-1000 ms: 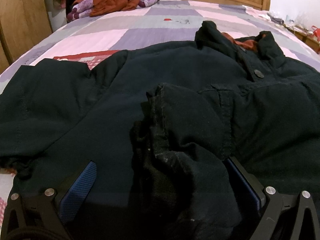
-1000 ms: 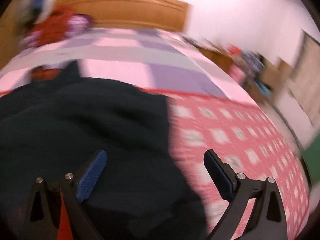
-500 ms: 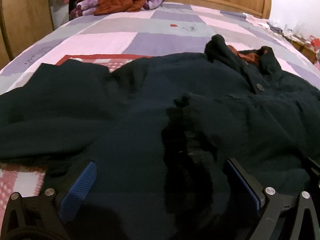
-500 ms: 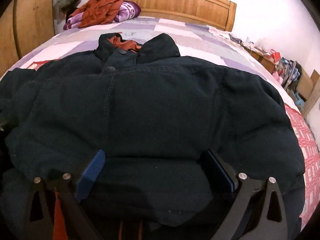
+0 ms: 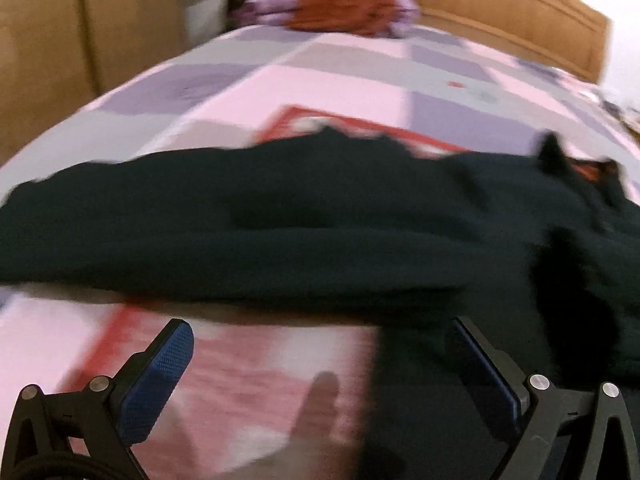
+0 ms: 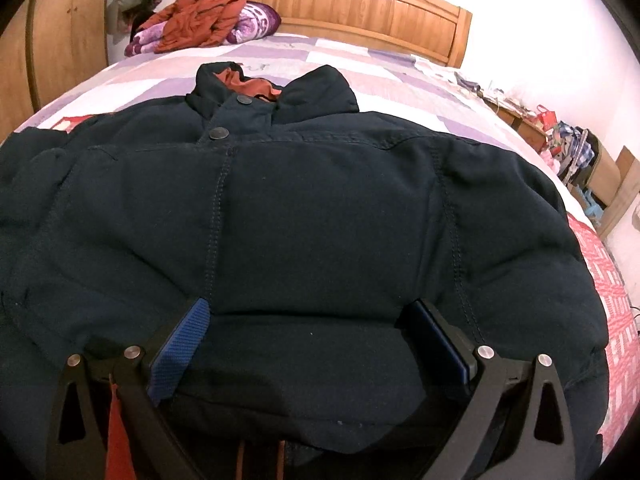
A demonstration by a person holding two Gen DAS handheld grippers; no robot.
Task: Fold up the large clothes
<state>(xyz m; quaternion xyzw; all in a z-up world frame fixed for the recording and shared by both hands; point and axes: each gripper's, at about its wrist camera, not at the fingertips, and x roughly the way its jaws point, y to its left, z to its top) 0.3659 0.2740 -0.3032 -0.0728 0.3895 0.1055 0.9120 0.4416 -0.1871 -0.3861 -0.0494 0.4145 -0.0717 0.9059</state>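
Since 0.5 s ago left gripper (image 5: 320, 364) swung off the jacket (image 6: 320, 220) toward its sleeve (image 5: 240, 232), both grippers' fingers spread & empty; grab cuff, fold flat across chest.

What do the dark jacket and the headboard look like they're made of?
The dark jacket looks like padded woven cloth with a matte finish: puffy quilted panels, stitched seams, what look like metal snaps. The headboard looks like varnished wood: orange-brown grain, vertical slats, a carved top and a slight sheen.
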